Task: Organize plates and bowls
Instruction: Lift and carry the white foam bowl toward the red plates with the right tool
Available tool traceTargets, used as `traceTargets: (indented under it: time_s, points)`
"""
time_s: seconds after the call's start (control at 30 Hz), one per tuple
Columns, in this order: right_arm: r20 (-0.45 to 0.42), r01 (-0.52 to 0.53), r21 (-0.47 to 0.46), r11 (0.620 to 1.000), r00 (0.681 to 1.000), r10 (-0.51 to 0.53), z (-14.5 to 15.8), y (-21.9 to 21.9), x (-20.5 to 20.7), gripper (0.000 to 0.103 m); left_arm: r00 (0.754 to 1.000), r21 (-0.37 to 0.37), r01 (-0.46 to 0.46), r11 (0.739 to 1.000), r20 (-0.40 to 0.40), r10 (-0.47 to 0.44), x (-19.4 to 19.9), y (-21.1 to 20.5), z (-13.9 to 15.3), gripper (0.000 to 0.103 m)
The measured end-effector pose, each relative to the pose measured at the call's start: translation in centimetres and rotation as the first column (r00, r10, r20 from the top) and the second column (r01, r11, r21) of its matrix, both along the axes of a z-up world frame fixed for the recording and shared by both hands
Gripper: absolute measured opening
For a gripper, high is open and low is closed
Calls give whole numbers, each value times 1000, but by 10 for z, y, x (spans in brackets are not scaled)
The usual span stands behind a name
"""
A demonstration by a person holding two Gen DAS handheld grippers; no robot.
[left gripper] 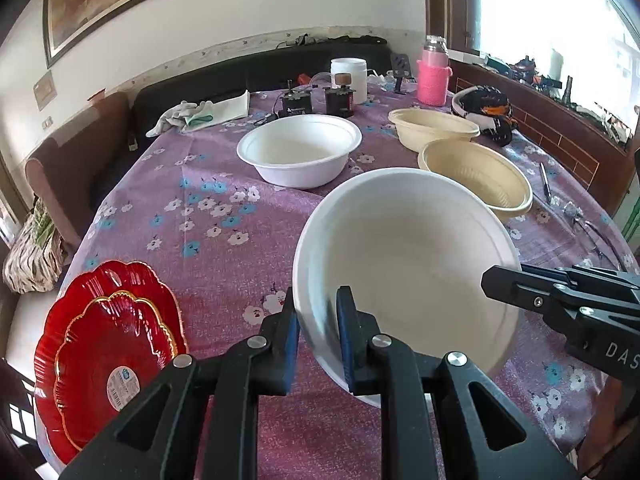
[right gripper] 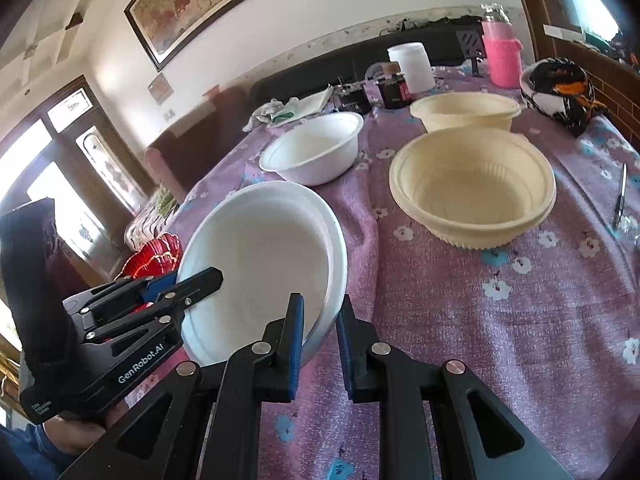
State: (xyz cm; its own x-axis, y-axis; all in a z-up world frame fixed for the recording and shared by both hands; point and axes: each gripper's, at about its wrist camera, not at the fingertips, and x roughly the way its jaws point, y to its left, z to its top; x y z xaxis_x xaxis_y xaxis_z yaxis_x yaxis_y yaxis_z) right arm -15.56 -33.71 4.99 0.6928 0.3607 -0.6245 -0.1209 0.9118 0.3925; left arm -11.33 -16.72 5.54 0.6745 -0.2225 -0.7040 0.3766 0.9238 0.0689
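A white foam bowl (left gripper: 404, 264) (right gripper: 260, 256) sits tilted over the purple flowered tablecloth, held from two sides. My left gripper (left gripper: 318, 340) (right gripper: 200, 280) is shut on its near-left rim, blue pads on either side of the wall. On the opposite rim my right gripper (right gripper: 320, 334) (left gripper: 490, 282) is shut. A second white bowl (left gripper: 300, 148) (right gripper: 312, 148) rests further back. Two cream ribbed bowls (left gripper: 476, 176) (left gripper: 434, 126) stand to the right. Two stacked red scalloped plates (left gripper: 108, 352) (right gripper: 154, 256) lie at the table's near-left edge.
At the back of the table are a white jar (left gripper: 349, 76), a pink-sleeved bottle (left gripper: 433, 76), dark small boxes (left gripper: 339, 100), gloves with paper (left gripper: 192, 116) and a black-and-white helmet (left gripper: 486, 110). A pen (left gripper: 545, 182) lies at the right. A sofa (left gripper: 76, 160) borders the left edge.
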Motion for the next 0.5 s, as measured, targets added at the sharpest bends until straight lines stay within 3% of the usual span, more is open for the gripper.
traceTargets:
  time_s: [0.5]
  points:
    - [44,-42,-1,999,998,42,21,22,-1,18,998,-50,-44,998,33,46,-4,28,16,17]
